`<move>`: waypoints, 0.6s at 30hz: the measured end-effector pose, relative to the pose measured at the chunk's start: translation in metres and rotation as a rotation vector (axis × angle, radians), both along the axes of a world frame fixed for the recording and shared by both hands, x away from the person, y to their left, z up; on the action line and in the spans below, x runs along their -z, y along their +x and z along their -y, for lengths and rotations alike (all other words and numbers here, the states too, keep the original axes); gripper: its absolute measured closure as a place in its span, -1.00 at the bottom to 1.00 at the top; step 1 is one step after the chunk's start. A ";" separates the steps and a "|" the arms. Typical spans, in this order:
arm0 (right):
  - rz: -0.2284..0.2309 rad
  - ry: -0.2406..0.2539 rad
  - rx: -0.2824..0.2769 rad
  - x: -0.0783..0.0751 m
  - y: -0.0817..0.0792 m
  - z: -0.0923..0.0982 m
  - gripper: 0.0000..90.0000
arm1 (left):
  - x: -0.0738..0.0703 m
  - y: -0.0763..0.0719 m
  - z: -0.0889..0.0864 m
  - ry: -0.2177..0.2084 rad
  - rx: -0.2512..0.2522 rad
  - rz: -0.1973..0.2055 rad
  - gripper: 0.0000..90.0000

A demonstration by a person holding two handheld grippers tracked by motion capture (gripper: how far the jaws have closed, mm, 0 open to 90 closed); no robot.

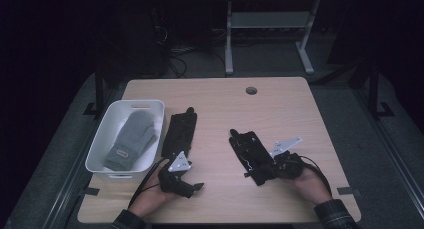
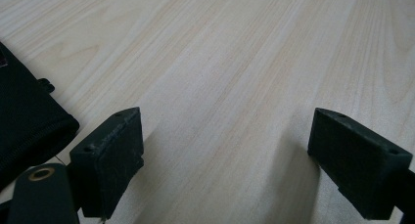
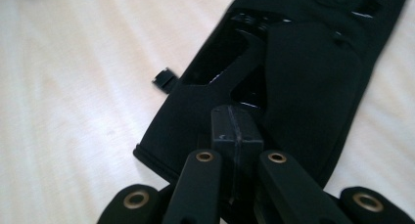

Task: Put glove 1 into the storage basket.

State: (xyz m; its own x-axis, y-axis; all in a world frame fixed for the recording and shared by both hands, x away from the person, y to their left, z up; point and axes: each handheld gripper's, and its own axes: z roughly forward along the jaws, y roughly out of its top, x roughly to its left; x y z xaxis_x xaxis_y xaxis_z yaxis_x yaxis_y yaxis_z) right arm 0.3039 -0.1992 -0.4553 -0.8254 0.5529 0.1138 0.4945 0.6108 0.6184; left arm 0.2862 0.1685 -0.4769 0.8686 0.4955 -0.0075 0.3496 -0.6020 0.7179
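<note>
A black glove (image 1: 250,151) lies slanted on the wooden table (image 1: 280,114), cuff toward the person. My right gripper (image 1: 270,168) is at that cuff. In the right gripper view the gripper (image 3: 236,123) has its jaws pressed together on the glove's cloth (image 3: 303,77). The glove looks sharp there while the table behind it is smeared. A second black glove (image 1: 180,131) lies beside the white bin. My left gripper (image 1: 192,189) rests on the table just in front of it. In its own view it (image 2: 225,155) is open over bare wood, with that glove's edge (image 2: 24,121) at the left.
A white plastic bin (image 1: 97,154) at the table's left edge holds a grey mitten (image 1: 132,139). A round cable hole (image 1: 251,90) sits near the table's far edge. Beyond the table are a desk frame (image 1: 229,44) and cables on the dark floor.
</note>
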 end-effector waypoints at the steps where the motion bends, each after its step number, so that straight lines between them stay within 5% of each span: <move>1: -0.006 0.000 -0.003 -0.001 -0.004 -0.001 1.00 | 0.000 0.000 0.000 0.000 0.000 -0.001 -0.73; 11: -0.014 0.014 -0.063 0.000 -0.029 -0.007 1.00 | 0.001 0.000 0.000 -0.005 -0.001 0.003 -0.73; 18: 0.082 0.067 0.014 -0.015 -0.026 0.008 0.81 | 0.000 0.000 0.000 -0.004 0.000 0.004 -0.73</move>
State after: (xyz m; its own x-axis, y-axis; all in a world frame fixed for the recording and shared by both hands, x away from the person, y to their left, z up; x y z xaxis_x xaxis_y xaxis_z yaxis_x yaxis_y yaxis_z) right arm 0.2777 -0.2071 -0.4402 -0.8258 0.5579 0.0829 0.4485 0.5605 0.6962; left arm 0.2863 0.1684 -0.4774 0.8685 0.4957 -0.0066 0.3472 -0.5987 0.7218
